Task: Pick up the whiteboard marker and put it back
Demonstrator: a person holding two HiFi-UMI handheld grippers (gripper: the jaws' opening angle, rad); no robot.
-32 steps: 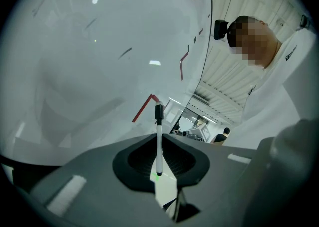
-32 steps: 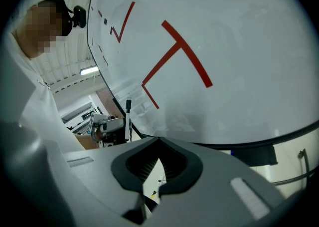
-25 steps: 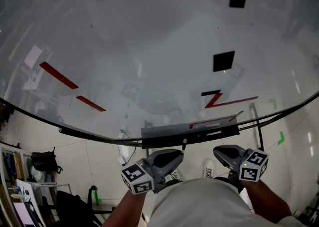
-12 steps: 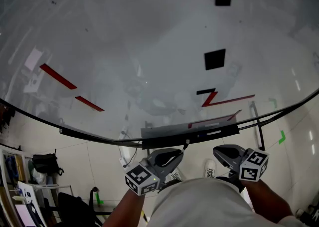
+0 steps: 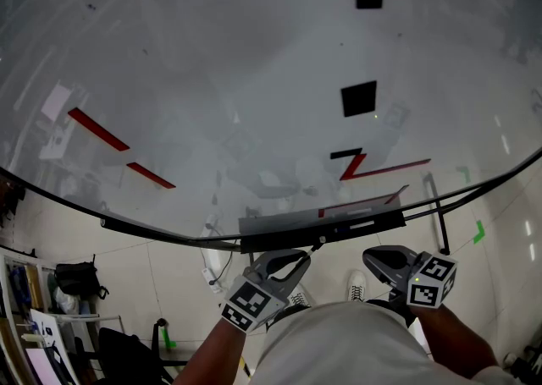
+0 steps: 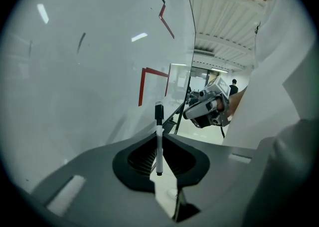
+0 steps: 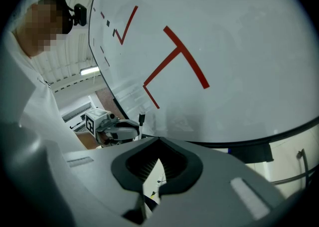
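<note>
Whiteboard marker (image 6: 158,141), a slim white barrel with a black cap, is pinched lengthwise in the closed jaws of the left gripper (image 5: 296,259), capped end poking past the jaw tips, just below the lower edge of the glossy whiteboard (image 5: 212,79). In the head view the marker cannot be made out. Further right, also below the whiteboard's lower edge, the right gripper (image 7: 158,141) has its ribbed grey jaws meeting at the tips, with nothing between them.
</note>
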